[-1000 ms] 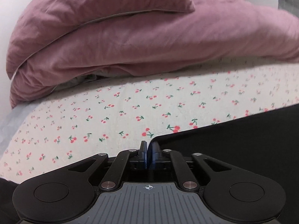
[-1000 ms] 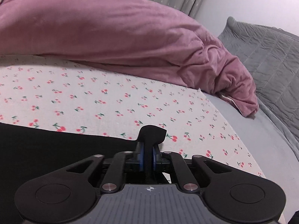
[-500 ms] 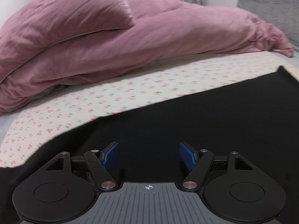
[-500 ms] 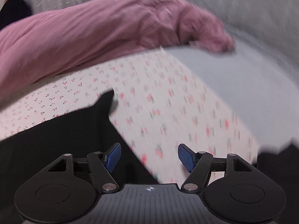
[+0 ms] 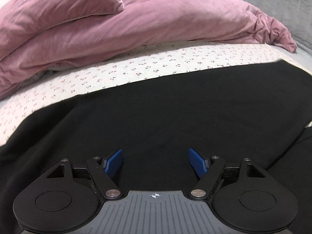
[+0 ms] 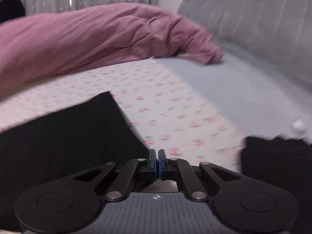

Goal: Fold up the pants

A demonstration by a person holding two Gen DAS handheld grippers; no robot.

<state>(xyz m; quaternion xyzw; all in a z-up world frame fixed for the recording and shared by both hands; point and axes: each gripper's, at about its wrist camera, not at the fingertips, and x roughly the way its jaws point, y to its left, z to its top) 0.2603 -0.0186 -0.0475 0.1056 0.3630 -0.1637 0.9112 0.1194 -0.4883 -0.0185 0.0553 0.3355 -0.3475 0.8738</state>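
The black pants (image 5: 175,107) lie spread flat on the cherry-print sheet (image 5: 156,66), filling the near half of the left wrist view. My left gripper (image 5: 156,161) hovers over the cloth with its jaws opening wide, the blue pads (image 5: 114,162) pressing on nothing. In the right wrist view the pants (image 6: 68,136) end in a sharp corner at the left. Just off that edge, my right gripper (image 6: 157,161) is shut, blue pads together, with no cloth between them. This view is motion-blurred.
A heaped pink duvet (image 5: 136,23) runs along the far side of the bed. A grey quilted pillow (image 6: 253,19) and a pale blue sheet (image 6: 224,81) are on the right. More dark cloth (image 6: 273,159) shows at the lower right.
Both grippers let go of the pants' far corners and drew back toward me. The left stayed wide over the cloth. The right opened, swung right, then closed on nothing.
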